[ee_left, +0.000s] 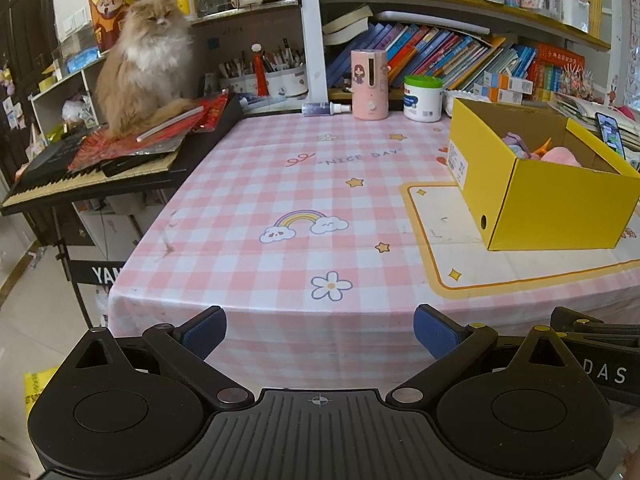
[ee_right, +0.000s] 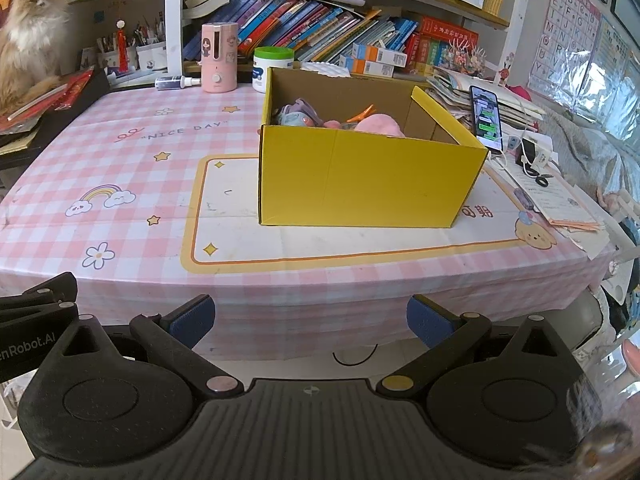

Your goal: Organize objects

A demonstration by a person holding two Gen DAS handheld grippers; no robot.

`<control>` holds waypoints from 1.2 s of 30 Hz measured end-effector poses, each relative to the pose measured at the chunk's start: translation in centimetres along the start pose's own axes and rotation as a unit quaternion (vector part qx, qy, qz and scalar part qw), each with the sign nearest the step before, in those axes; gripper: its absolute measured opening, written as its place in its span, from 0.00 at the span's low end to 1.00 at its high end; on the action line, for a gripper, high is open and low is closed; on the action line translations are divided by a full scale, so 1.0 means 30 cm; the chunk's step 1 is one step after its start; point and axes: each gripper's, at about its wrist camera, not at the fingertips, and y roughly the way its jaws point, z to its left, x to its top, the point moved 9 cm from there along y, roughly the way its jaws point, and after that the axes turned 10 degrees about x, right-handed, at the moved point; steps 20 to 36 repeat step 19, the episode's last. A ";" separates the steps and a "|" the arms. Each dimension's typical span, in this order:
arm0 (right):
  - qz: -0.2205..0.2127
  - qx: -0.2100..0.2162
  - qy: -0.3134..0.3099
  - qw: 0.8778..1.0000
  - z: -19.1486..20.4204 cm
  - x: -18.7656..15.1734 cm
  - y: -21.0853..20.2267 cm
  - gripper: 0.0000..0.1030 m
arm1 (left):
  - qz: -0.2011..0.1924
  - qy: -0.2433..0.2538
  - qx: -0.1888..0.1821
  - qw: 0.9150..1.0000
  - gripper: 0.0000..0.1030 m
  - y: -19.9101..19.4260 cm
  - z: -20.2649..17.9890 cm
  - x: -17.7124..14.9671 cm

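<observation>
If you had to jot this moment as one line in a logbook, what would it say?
left gripper: open, empty | right gripper: open, empty | yellow box: on table, holds soft toys | cat: on keyboard

Bystanders around a pink-checked desk

A fluffy orange cat (ee_left: 146, 60) sits far left on red packets (ee_left: 160, 132) piled over a keyboard piano (ee_left: 80, 184). Along the far edge of the checked tablecloth (ee_left: 280, 200) stand a pink humidifier (ee_left: 369, 84) and a white green-lidded jar (ee_left: 423, 98), with a small spray bottle (ee_left: 326, 108) lying to their left. Books (ee_right: 320, 24) crowd the shelves behind. At right, a lit phone (ee_right: 486, 117) leans against stacked papers (ee_right: 560, 208).
</observation>
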 end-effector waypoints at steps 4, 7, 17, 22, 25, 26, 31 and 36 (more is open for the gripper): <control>0.000 0.000 0.000 1.000 0.001 0.000 0.001 1.00 | 0.004 -0.003 -0.003 1.000 0.98 0.003 0.003 -0.003; 0.001 0.000 -0.001 1.000 0.002 0.001 -0.001 1.00 | 0.008 -0.005 -0.003 1.000 0.98 0.007 0.008 -0.005; 0.002 -0.001 -0.006 1.000 0.007 0.008 0.003 1.00 | 0.007 -0.005 -0.003 1.000 0.97 0.013 0.013 -0.006; 0.004 -0.001 -0.006 1.000 0.009 0.009 0.007 1.00 | 0.008 -0.004 -0.002 1.000 0.98 0.016 0.014 -0.005; 0.004 -0.001 -0.006 1.000 0.009 0.009 0.007 1.00 | 0.008 -0.004 -0.002 1.000 0.98 0.016 0.014 -0.005; 0.004 -0.001 -0.006 1.000 0.009 0.009 0.007 1.00 | 0.008 -0.004 -0.002 1.000 0.98 0.016 0.014 -0.005; 0.004 -0.001 -0.006 1.000 0.009 0.009 0.007 1.00 | 0.008 -0.004 -0.002 1.000 0.98 0.016 0.014 -0.005; 0.004 -0.001 -0.006 1.000 0.009 0.009 0.007 1.00 | 0.008 -0.004 -0.002 1.000 0.98 0.016 0.014 -0.005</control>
